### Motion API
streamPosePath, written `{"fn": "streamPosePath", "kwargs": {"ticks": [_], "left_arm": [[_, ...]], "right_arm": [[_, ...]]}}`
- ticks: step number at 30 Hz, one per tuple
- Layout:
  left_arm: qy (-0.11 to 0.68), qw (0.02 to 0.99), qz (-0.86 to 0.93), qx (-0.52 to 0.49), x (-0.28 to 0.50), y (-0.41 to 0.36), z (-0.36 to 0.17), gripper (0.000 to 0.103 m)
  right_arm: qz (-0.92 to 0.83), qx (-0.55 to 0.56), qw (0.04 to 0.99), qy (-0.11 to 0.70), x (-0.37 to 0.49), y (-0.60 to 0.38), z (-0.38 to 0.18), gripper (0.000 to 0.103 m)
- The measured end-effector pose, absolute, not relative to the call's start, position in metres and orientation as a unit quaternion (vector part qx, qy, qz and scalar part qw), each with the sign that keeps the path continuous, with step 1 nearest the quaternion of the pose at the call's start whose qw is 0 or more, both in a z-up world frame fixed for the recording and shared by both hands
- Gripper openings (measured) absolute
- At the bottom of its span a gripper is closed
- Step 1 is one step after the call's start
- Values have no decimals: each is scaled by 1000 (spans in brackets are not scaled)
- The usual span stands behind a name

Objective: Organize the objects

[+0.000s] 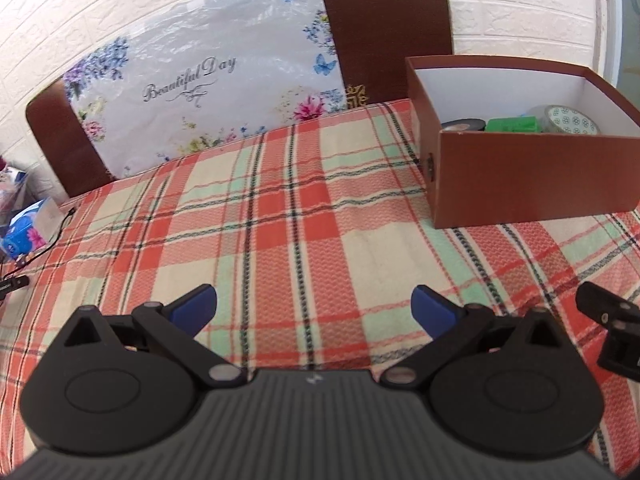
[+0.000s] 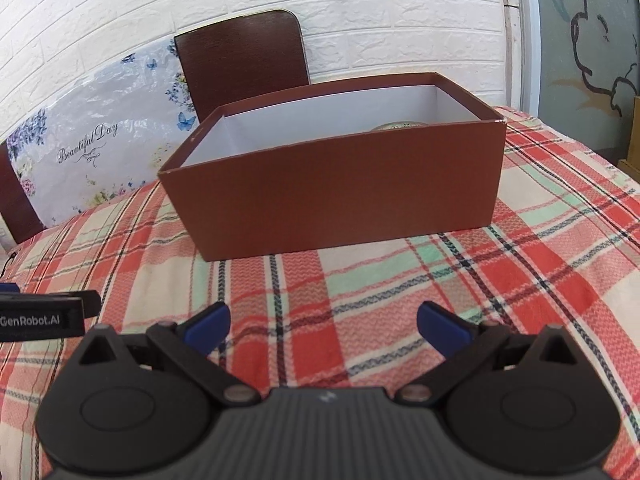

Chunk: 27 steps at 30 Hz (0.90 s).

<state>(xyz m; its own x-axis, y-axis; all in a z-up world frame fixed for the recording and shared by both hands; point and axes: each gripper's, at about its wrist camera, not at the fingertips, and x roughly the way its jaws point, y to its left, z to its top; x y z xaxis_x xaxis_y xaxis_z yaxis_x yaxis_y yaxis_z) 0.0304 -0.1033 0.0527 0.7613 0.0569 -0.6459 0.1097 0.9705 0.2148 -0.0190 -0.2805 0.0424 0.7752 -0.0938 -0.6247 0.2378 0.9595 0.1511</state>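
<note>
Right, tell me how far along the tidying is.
Done, by the look of it: a black tape roll, a green block and a patterned tape roll lie inside the brown box. In hand: nothing; the left claw and right claw are both open and empty over the plaid cloth. Left: no loose items show on the cloth, so probably little or nothing.

Box [image 1: 532,184] on tablecloth [image 1: 280,220], tape rolls [image 1: 572,120] inside, chairs [image 1: 384,28] behind
</note>
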Motion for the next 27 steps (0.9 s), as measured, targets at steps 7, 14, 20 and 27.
{"fn": "streamPosePath", "kwargs": {"ticks": [7,14,20,27], "left_arm": [[348,931,-29,108,17,-92,56,103],[347,932,-25,102,12,-85,58,103],[346,933,-28,100,8,-82,58,103],[347,932,-30,101,6,-82,58,103]], "right_arm": [[-88,95,938,322,-32,-260,44,103],[-93,93,938,320,-40,-256,48,103],[-90,86,941,315,-44,-251,51,103],[-91,85,941,315,-47,-250,51,103]]}}
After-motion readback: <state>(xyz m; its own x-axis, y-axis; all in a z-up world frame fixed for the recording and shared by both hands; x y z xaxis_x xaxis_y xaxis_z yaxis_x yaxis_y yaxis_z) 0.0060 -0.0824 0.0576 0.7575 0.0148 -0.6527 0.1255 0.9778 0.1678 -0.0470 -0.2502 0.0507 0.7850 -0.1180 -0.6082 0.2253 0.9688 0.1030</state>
